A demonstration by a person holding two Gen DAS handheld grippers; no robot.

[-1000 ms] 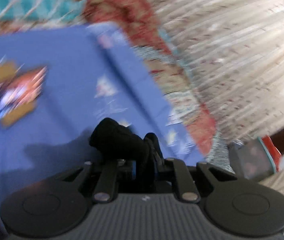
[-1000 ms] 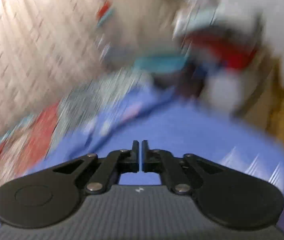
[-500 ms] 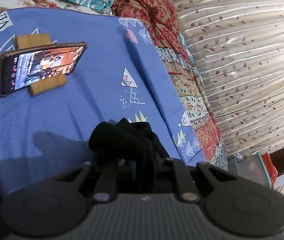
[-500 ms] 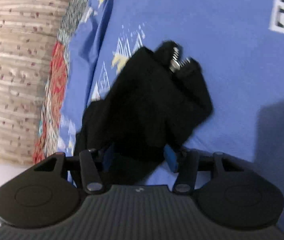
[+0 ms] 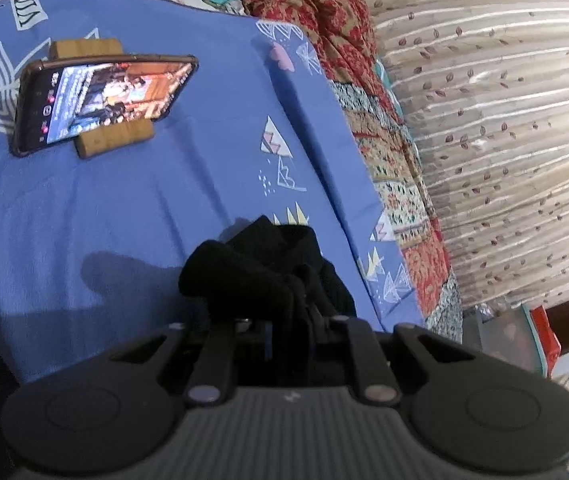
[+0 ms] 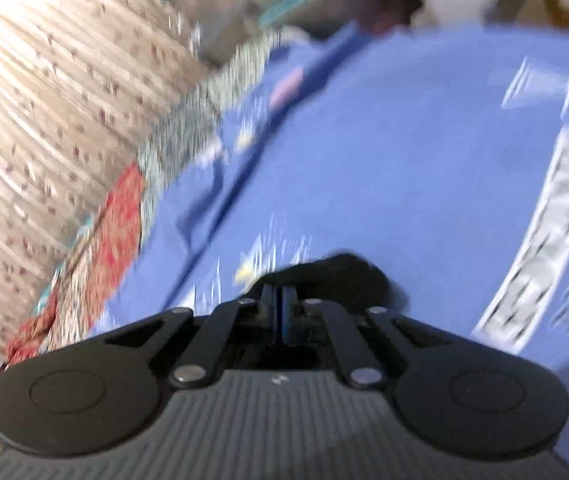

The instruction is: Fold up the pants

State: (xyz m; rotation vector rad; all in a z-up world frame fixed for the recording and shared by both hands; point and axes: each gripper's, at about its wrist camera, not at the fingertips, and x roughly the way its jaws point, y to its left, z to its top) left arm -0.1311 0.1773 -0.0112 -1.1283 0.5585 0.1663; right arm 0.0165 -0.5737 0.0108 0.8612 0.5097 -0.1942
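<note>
Left wrist view, left to right. Phone (image 5: pixel 100 100) propped on a wood stand (image 5: pixel 114 142), upper left, lying on the blue sheet (image 5: pixel 144 216) of the bed. Well apart from it, low centre: pants (image 5: pixel 260 268), black, bunched in a lump just ahead of the left tongs (image 5: pixel 290 320). Those tongs are clenched on a gather of the black cloth; the fabric runs down between the fingers. Right of the sheet's edge, a patterned quilt (image 5: pixel 388 168), then a curtain (image 5: pixel 504 120) filling the right side.

Right wrist view, blurred with motion. Curtain (image 6: pixel 44 100) at left, quilt strip (image 6: pixel 116 208) beside it, blue sheet (image 6: pixel 404 160) across centre and right. Right tongs (image 6: pixel 278 300) at low centre, clenched tight. A dark wad of pants (image 6: pixel 340 272) shows just beyond and right of the tips. Whether any cloth is pinched there I cannot tell; the gap looks bare, and the blur hides the tip.

Progress, as a judgement: early. Garment is a crumpled heap on the bed, no leg laid flat, no crease or fold to be seen. Done so far: one firm hold, by the left tongs. Left to do: a second hold, lift and spread the pants flat on the sheet, lay leg on leg, then fold along the length.
</note>
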